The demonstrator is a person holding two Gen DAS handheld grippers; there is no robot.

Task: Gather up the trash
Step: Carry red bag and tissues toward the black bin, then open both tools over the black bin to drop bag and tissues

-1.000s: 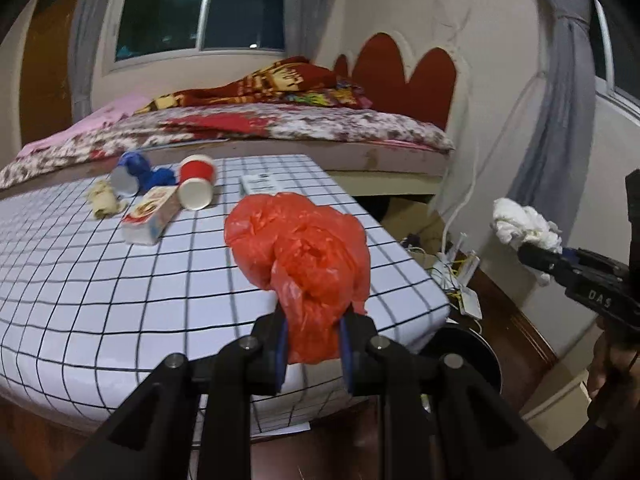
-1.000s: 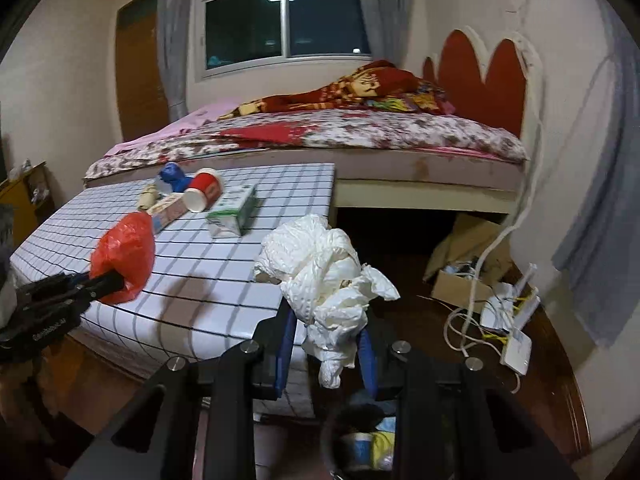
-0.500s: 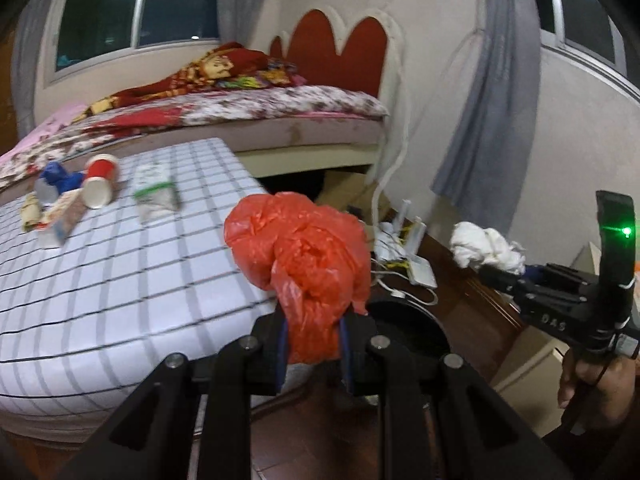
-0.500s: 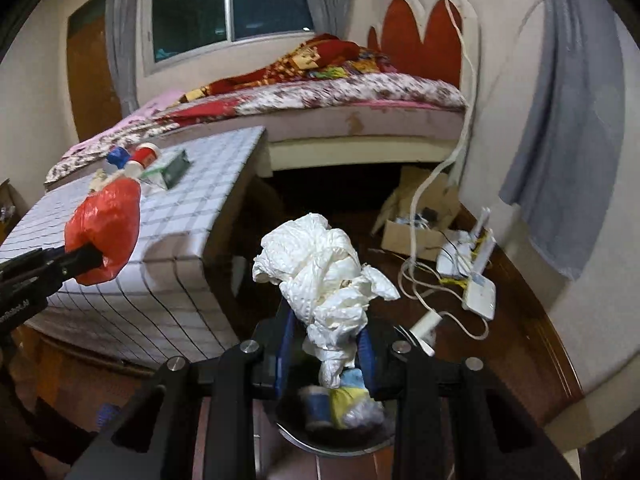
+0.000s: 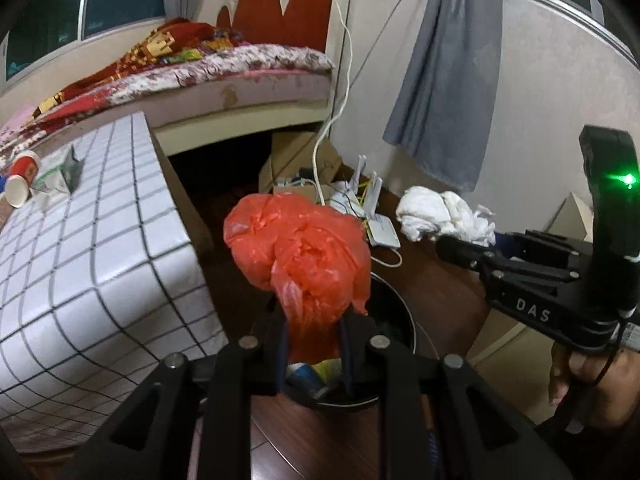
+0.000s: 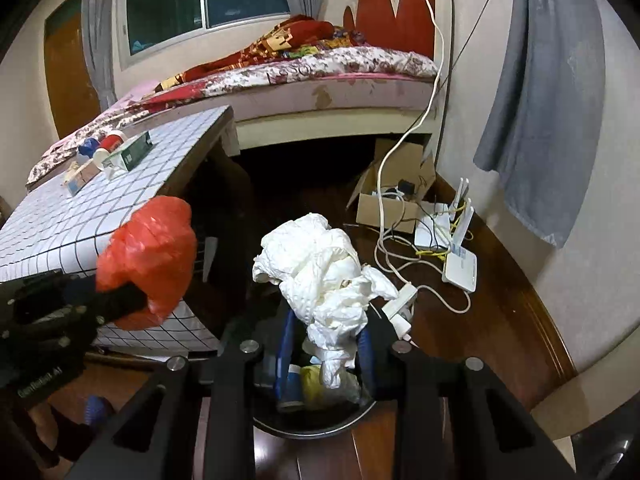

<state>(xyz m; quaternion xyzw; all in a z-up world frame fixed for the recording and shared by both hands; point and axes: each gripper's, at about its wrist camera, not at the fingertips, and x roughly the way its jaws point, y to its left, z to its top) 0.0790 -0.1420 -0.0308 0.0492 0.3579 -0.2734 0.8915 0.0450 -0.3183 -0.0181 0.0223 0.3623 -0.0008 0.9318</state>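
Observation:
My left gripper (image 5: 314,326) is shut on a crumpled red plastic bag (image 5: 298,252), held above a round black trash bin (image 5: 394,308) on the wooden floor. My right gripper (image 6: 326,340) is shut on a wad of white paper (image 6: 324,268) directly over the same bin (image 6: 312,428), which holds some trash. In the left wrist view the right gripper (image 5: 448,246) comes in from the right with the white wad (image 5: 444,216). In the right wrist view the left gripper (image 6: 132,300) shows at the left with the red bag (image 6: 150,256).
A table with a checked cloth (image 5: 80,248) stands at the left, bearing a red cup (image 5: 22,176), a green carton (image 6: 130,154) and other litter. Routers (image 6: 456,256), cables and a cardboard box (image 6: 394,196) lie on the floor before a bed (image 6: 320,76).
Both grippers have swung right off the table and sunk toward the floor bin, each keeping its load. The bin has come into view under both.

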